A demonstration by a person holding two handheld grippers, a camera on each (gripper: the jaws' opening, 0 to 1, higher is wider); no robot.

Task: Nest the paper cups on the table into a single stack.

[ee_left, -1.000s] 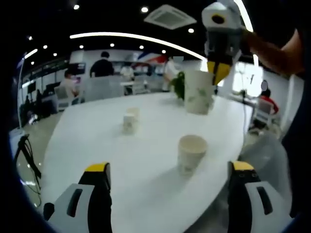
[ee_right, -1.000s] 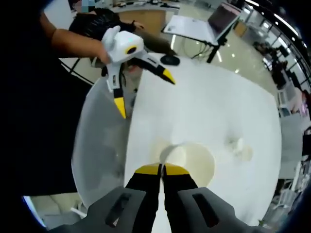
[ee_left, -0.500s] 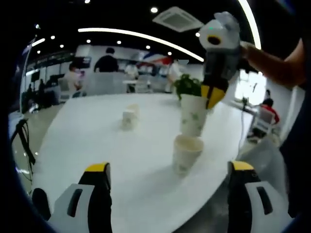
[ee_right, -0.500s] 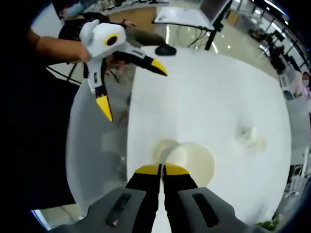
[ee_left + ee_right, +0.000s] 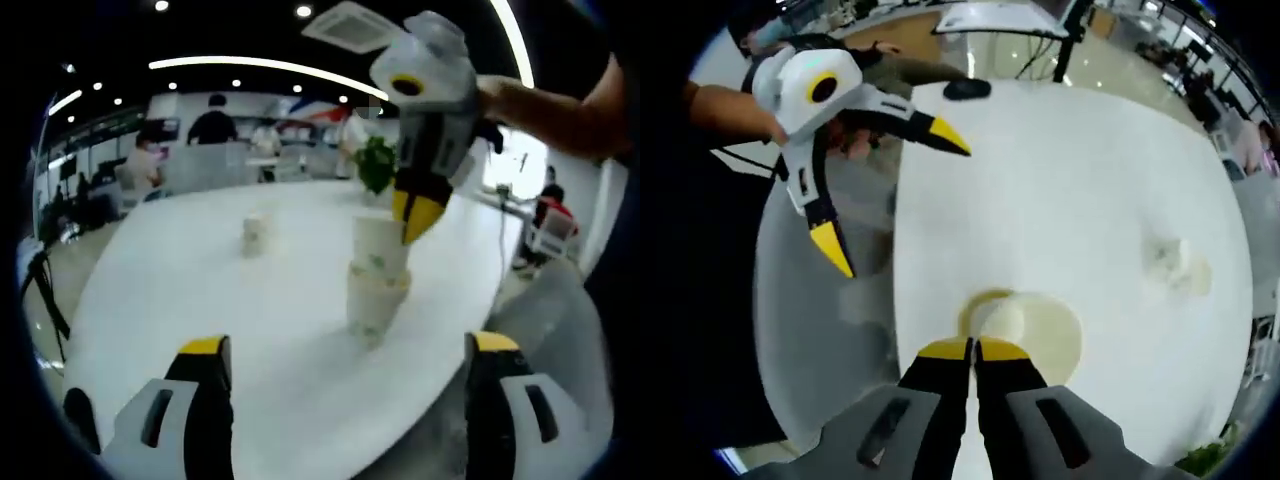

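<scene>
We hold the upper cup [image 5: 380,243] by its rim in the clamped right gripper [image 5: 417,214], its base entering the near cup [image 5: 374,300]. The left gripper [image 5: 880,190] hangs wide and empty. The far cups [image 5: 254,232], well apart, remain to stack.

left gripper [image 5: 885,190]: white rounded body, black jaws, yellow tips
right gripper [image 5: 418,215]: white body, yellow tips
clothing: dark

Far cup pair [image 5: 254,231] blurry, maybe two. Held cup [image 5: 381,245] lower part hidden inside table cup [image 5: 373,300]. Right gripper [image 5: 973,349] tips cover held cup's rim.
</scene>
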